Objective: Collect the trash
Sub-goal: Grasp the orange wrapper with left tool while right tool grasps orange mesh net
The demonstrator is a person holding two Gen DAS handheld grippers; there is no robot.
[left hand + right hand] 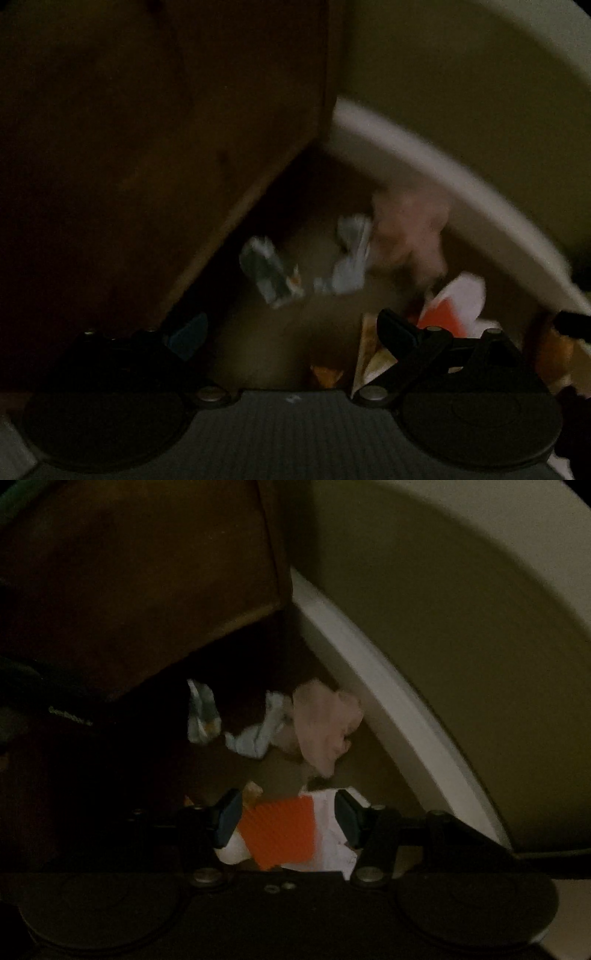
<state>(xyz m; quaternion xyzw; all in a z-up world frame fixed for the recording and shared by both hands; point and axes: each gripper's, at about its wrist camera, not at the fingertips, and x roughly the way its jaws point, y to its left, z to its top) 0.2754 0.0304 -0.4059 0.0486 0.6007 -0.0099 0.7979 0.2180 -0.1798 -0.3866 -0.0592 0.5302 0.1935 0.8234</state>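
The scene is dark and blurred. Trash lies on the floor in a corner: a pale pink crumpled tissue [325,723], two blue-white crumpled wrappers [201,712] [258,734], and an orange-and-white paper piece [280,834]. My right gripper [286,821] is open, its fingers on either side of the orange-and-white paper. My left gripper [291,332] is open and empty above the floor; the wrappers [269,273] [351,254] and the pink tissue [410,232] lie ahead of it, the orange-and-white paper [454,306] behind its right finger.
A dark wooden cabinet [147,147] fills the left side. A white baseboard [443,184] runs along the wall at right; it also shows in the right wrist view [388,686]. More paper scraps [369,354] lie near the left gripper's right finger.
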